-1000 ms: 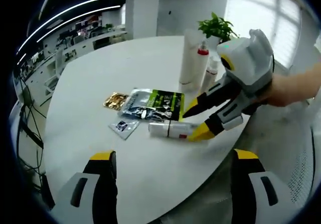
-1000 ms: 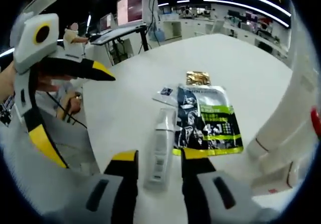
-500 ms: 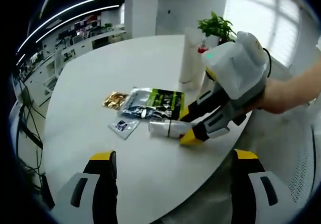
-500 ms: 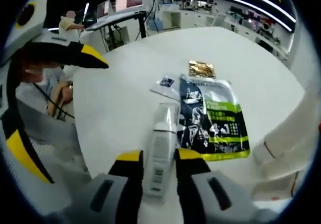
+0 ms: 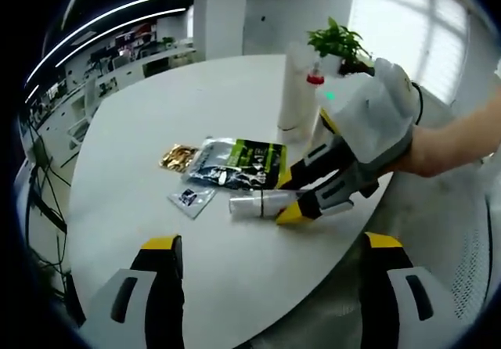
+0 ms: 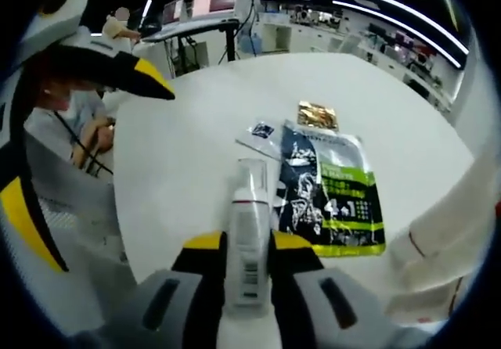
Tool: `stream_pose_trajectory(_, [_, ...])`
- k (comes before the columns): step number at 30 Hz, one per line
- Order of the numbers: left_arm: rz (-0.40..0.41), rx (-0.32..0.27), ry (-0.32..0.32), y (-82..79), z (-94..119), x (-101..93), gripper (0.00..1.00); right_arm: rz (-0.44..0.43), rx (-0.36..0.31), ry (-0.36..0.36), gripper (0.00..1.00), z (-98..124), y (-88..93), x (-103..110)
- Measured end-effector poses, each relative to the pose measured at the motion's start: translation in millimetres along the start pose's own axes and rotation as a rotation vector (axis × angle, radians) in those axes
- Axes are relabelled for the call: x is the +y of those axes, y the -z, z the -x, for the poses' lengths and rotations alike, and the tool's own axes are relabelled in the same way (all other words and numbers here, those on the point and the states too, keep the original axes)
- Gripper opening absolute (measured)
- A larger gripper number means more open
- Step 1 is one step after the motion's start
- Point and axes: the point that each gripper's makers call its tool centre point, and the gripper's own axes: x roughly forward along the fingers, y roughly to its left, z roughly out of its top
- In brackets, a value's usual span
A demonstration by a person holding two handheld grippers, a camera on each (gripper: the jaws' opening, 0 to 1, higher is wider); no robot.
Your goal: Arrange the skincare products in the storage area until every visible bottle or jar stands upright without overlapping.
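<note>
Left gripper view: the left tongs point(image 5: 270, 286) hang released over the tabletop point(image 5: 141, 130), while the right tongs point(image 5: 288, 196) grasp the lying bottle point(image 5: 258, 203) beside a green packet point(image 5: 239, 162).

Right gripper view: the right tongs point(image 6: 247, 243) are clenched on the bottle point(image 6: 248, 239), packet point(image 6: 333, 188) alongside.

The table point(image 5: 141, 130) is plain white. On it, the pouch point(image 5: 239, 161) is black and silver with a lime-green band, the small packet point(image 5: 179, 157) at its 9 o'clock is shiny gold, and the sachet point(image 5: 192, 197) is pale with a dark square. The tube point(image 6: 248, 247) is white with a clear cap. Both grippers point(image 5: 288, 199) point(image 5: 270, 267) are grey with yellow tips. The tall bottle point(image 5: 297, 91) is white, with a red-capped one point(image 5: 315, 79) beside it.
</note>
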Motion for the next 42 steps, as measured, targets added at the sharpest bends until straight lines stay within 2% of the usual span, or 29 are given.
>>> stream_pose_trajectory(5, [-0.003, -0.001, -0.009, -0.2, 3, 1.4, 0.92, -0.023, -0.015, -0.019, 0.20, 4, 0.1, -1])
stream_pose_trajectory(13, [0.015, -0.010, 0.006, -0.2, 4, -5.9, 0.91, -0.170, -0.111, -0.028, 0.20, 30, -6.3, -9])
stream_pose_trajectory(22, [0.036, -0.050, 0.046, -16.2, 2, -18.9, 0.91, -0.305, -0.196, -0.013, 0.20, 61, -2.6, -24])
stream_pose_trajectory(31, [0.126, -0.128, 0.117, -36.6, 2, -35.1, 0.90, -0.401, -0.290, -0.059, 0.20, 87, -4.1, -22])
stream_pose_trajectory(35, [0.206, -0.188, 0.170, -49.7, 4, -46.2, 0.89, -0.442, -0.332, -0.086, 0.20, 99, -3.5, -20])
stream_pose_trajectory(42, [0.269, -0.226, 0.229, -61.1, 7, -61.2, 0.87, -0.484, -0.393, -0.134, 0.20, 116, -4.9, -15])
